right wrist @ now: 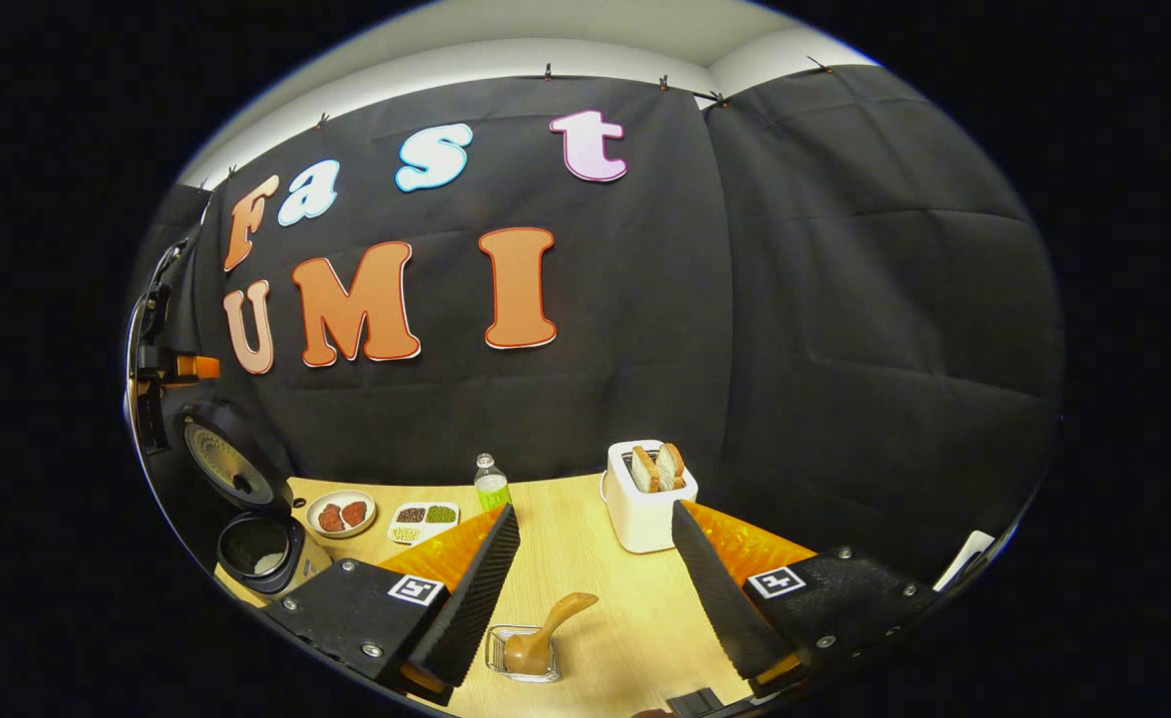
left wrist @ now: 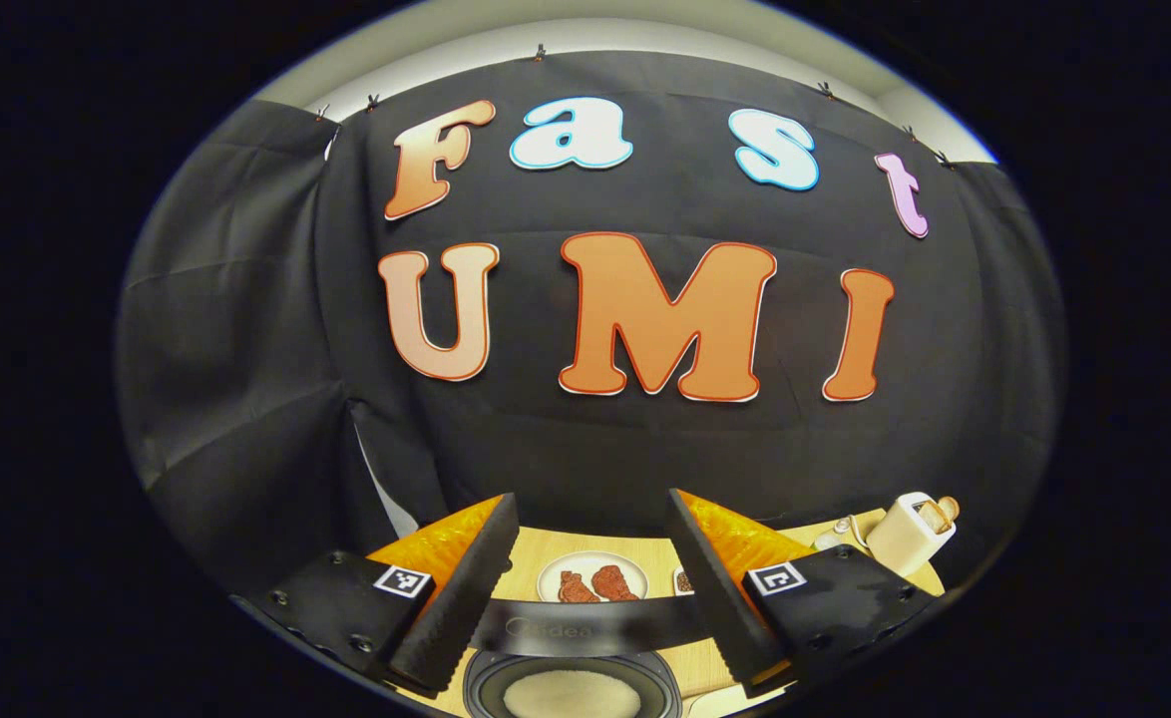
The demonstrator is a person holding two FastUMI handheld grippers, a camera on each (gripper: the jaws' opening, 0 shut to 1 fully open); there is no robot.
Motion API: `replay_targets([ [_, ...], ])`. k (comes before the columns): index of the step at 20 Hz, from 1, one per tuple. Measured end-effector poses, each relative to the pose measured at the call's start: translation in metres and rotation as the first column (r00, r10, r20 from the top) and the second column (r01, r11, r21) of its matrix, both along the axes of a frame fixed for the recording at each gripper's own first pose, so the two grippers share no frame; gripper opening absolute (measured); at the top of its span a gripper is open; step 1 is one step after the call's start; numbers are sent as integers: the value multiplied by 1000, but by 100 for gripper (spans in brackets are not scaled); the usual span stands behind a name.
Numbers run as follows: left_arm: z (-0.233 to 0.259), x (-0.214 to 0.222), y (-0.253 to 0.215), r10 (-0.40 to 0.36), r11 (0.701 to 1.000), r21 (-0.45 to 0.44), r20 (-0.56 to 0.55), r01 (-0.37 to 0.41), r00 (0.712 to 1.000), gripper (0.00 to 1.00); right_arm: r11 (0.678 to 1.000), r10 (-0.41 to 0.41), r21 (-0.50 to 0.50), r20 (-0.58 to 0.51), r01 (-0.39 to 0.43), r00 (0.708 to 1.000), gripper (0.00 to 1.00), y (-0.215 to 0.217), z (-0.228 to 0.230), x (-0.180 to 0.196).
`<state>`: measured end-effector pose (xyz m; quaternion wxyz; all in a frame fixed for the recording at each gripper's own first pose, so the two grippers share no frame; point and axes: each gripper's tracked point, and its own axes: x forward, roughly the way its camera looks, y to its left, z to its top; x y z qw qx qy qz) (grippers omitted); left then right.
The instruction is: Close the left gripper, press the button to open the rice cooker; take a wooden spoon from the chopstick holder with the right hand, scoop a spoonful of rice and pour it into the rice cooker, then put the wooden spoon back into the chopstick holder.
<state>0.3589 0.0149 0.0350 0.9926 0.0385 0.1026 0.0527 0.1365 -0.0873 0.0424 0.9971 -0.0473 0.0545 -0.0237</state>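
Note:
My left gripper [left wrist: 590,496] is open and hovers just above the black rice cooker [left wrist: 571,663]. The cooker's lid [left wrist: 585,628] stands raised and white rice [left wrist: 571,695] lies in the pot. In the right gripper view the same rice cooker [right wrist: 256,550] sits at the far left with its lid [right wrist: 221,464] up, and the left gripper [right wrist: 162,369] hangs above it. My right gripper [right wrist: 595,509] is open with nothing between its fingers. Below it, a wooden spoon [right wrist: 546,633] leans in a small clear holder [right wrist: 502,653] on the table.
A white toaster [right wrist: 650,494] with bread stands ahead of the right gripper on the wooden table [right wrist: 585,558]. A small bottle [right wrist: 491,484], a tray of beans [right wrist: 424,519] and a plate of meat [right wrist: 341,514] line the back. The plate [left wrist: 590,578] and toaster [left wrist: 910,534] lie beyond the cooker.

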Motion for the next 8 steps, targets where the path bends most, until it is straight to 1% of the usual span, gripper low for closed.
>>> replay_targets([
  [2,-23,1,7,11,1000,11,-55,-11,998,99,1000,0,6,0,0,1000,95,1,1,0],
  [3,-34,-5,10,23,1000,19,-89,-21,996,97,1000,0,7,0,0,1000,95,1,1,0],
  [4,-30,-7,13,31,998,58,-67,-28,997,99,1000,1,10,0,-1,1000,95,1,0,0],
  [8,-37,-27,7,9,998,64,-56,-5,998,100,999,9,38,0,-9,1000,95,5,0,2],
])
